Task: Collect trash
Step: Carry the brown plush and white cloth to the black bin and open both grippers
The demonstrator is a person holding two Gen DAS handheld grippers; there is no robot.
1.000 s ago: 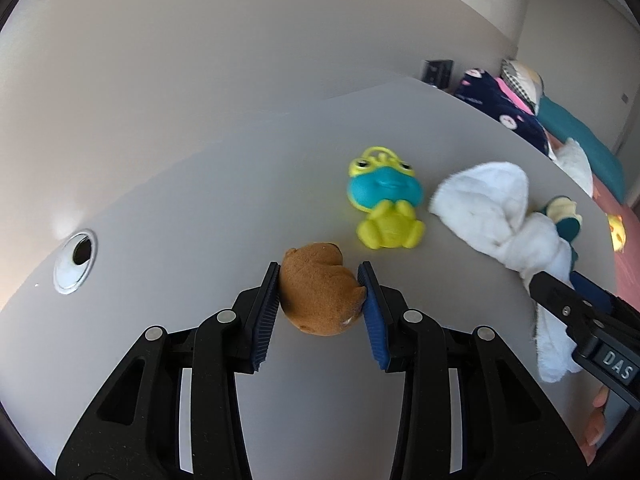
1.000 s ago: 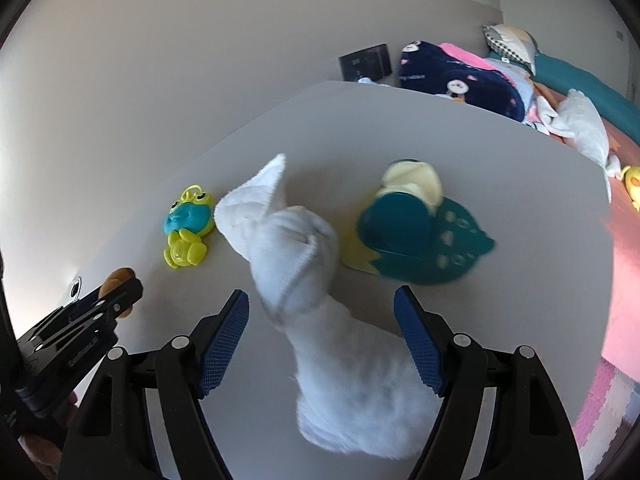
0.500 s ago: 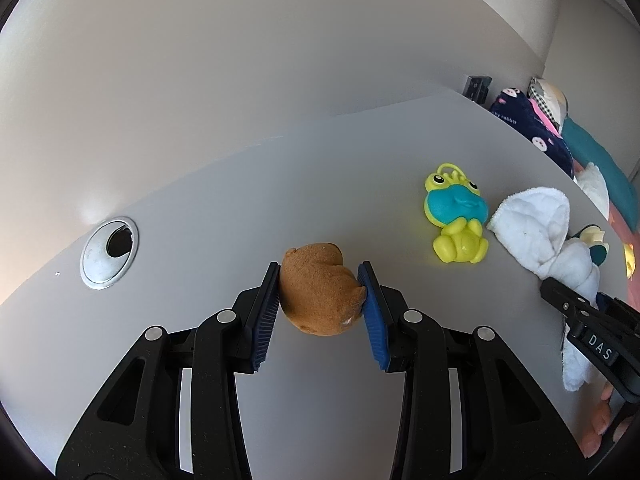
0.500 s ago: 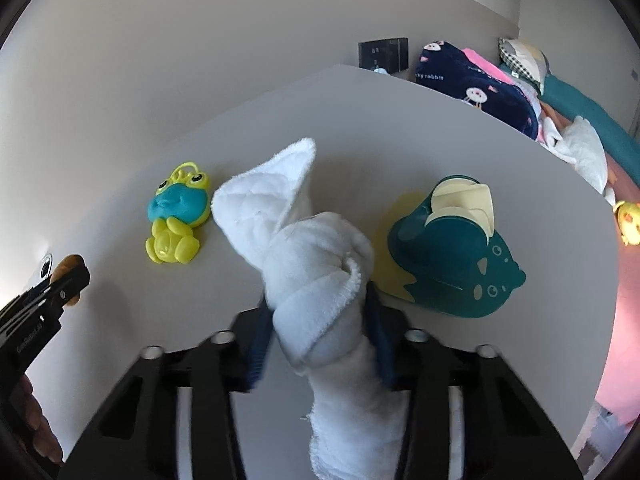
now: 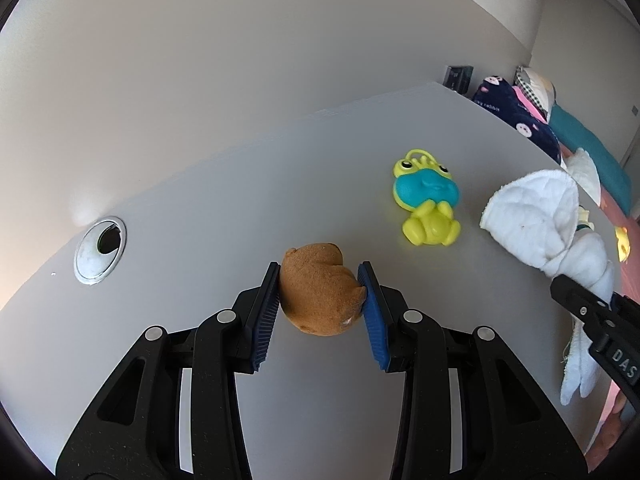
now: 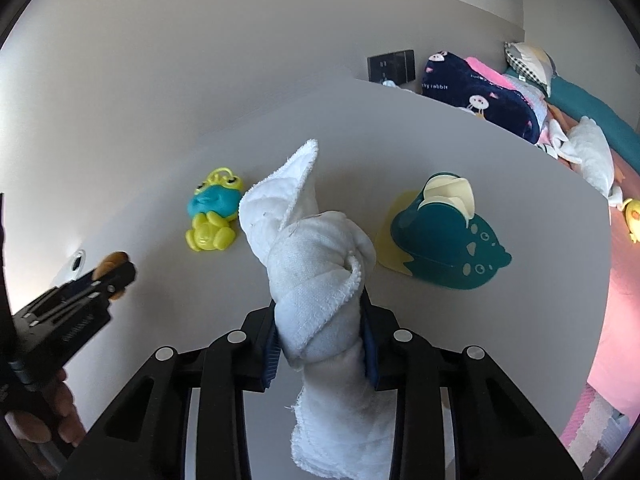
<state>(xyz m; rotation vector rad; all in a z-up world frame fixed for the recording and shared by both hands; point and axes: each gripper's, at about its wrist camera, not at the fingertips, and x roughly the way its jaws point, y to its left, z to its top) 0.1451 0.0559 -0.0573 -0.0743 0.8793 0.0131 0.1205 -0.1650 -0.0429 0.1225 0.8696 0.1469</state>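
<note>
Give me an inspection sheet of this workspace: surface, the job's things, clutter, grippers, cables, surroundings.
Surface: grey table, with a round cable hole near the wall.
Job's things: brown lump and white cloth, each between a gripper's pads.
Clutter: frog toy and teal fish-shaped holder lying on the table, apart from each other.
Grippers: left gripper clamps the brown lump; right gripper has the cloth between its pads, jaws closing, the cloth's end hanging below.
Cables: nothing seen.
Surroundings: plain wall; dark wall panel; bedding and pillows past the table's far edge.
</note>
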